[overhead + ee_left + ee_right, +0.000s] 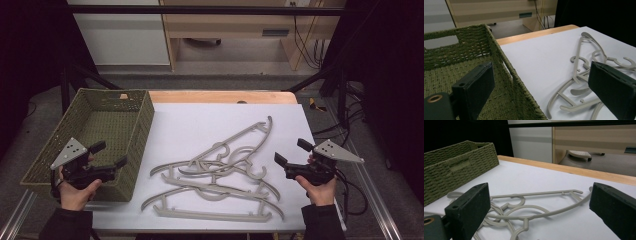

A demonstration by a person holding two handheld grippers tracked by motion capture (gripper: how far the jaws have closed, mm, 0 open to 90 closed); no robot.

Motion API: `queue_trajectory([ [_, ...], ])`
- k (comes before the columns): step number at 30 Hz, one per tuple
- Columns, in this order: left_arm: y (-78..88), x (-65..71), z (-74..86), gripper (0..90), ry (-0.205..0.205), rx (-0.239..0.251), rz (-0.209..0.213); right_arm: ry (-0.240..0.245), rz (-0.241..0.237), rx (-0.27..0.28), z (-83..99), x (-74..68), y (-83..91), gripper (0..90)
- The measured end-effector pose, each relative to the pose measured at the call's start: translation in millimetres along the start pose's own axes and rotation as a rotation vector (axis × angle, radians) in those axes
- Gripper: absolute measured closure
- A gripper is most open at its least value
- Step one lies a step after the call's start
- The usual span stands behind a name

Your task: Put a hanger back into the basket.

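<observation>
Both jaws wide open, empty: left gripper [108,154] above green woven basket [134,131], right gripper [292,152] beside tangled grey hangers [220,177] on white table [200,122]. Likely snag: lifting one hanger drags interlocked neighbours along.

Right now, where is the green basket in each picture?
High view: the green basket sits at the left, beside the white sheet.
Left gripper view: it covers the left half.
Right gripper view: it is at the far left.
Shared landmark: the pile of grey hangers lying on the sheet.
</observation>
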State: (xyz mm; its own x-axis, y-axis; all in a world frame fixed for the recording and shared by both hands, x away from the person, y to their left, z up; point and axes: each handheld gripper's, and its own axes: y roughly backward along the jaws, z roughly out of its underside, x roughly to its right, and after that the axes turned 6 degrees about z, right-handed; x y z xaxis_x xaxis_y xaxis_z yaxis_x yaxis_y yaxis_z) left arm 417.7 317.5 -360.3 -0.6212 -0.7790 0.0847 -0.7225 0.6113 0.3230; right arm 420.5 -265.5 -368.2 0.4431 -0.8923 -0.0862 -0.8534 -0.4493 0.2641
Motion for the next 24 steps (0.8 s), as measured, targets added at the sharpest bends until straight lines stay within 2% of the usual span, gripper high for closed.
queue_trajectory([
  [6,1.0,0.5,-0.3,6.3,-0.002,0.004,-0.002,-0.002,-0.007,-0.017,-0.3,-3.8,-3.2,5.2],
  [11,1.3,0.5,-0.5,6.4,-0.005,0.001,-0.001,0.03,-0.027,-0.046,-1.2,-15.1,-11.0,7.6],
  [18,2.3,2.8,-2.1,6.5,-0.015,0.005,0.003,0.09,-0.093,-0.103,0.9,-43.4,-33.4,10.1],
  [19,2.3,2.8,-2.1,6.5,-0.015,0.005,0.003,0.09,-0.093,-0.103,0.9,-43.4,-33.4,10.1],
  [22,1.7,2.5,-1.6,6.5,-0.014,0.001,0.003,0.118,-0.125,-0.134,3.0,-56.1,-45.8,12.1],
  [24,1.8,2.7,-1.7,6.5,-0.015,0.001,0.004,0.125,-0.127,-0.136,3.8,-58.2,-48.4,12.6],
])
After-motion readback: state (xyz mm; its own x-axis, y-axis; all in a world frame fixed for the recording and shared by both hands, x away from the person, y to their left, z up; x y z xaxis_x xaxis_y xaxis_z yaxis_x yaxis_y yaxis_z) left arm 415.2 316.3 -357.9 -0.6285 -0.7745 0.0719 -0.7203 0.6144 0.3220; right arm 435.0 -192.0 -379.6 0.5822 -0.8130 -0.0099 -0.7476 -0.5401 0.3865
